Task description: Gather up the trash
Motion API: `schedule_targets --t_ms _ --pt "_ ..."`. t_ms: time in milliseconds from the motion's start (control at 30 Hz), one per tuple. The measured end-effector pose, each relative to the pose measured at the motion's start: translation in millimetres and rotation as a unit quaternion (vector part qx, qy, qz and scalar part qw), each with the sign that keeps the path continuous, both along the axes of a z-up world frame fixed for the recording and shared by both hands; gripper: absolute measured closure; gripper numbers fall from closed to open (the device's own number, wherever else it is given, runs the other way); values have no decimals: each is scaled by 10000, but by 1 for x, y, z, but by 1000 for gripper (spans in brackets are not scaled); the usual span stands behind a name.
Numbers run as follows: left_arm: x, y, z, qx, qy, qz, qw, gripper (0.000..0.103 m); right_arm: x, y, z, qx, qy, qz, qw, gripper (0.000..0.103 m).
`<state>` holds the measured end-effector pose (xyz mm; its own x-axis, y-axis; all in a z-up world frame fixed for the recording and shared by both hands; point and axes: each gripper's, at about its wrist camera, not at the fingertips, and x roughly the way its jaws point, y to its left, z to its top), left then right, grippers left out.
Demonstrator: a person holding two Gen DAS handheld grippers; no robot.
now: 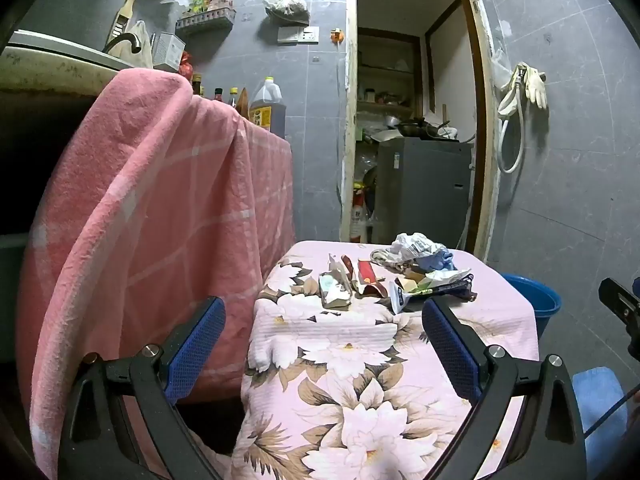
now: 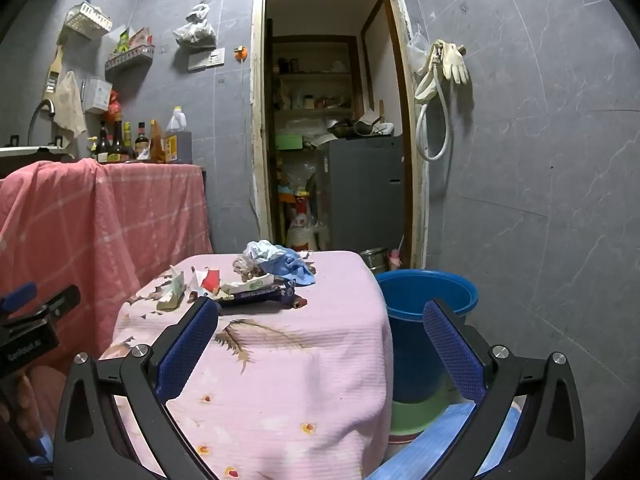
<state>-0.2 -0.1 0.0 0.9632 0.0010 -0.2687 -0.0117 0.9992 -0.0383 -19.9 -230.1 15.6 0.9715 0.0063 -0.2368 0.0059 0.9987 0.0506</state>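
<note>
Grey marbled tiles line the walls, and an open doorway (image 2: pixel 332 120) is seen at twelve o'clock in both wrist views. A small table is covered by a pink floral cloth (image 1: pixel 360 360), and the trash pile (image 1: pixel 400 276) is heaped at its far end: crumpled white and blue wrappers, a red packet (image 1: pixel 366 276), a dark blue wrapper (image 2: pixel 260 294). From the right wrist view, a blue bucket (image 2: pixel 428 292) is found at two o'clock of the pile, just beside the table. A pink checked cloth (image 1: pixel 160 220) is draped over the counter at nine o'clock. The left gripper (image 1: pixel 324 344) is held spread wide, nothing between its blue pads, short of the pile. The right gripper (image 2: pixel 320 344) is likewise spread wide and empty, over the table's near edge.
</note>
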Motion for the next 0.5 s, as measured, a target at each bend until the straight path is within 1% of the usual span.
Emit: schedule_targets --t_ms 500 --pt "0 0 0 -3 39 0 10000 7 -1 1 0 13 13 1 10000 0"
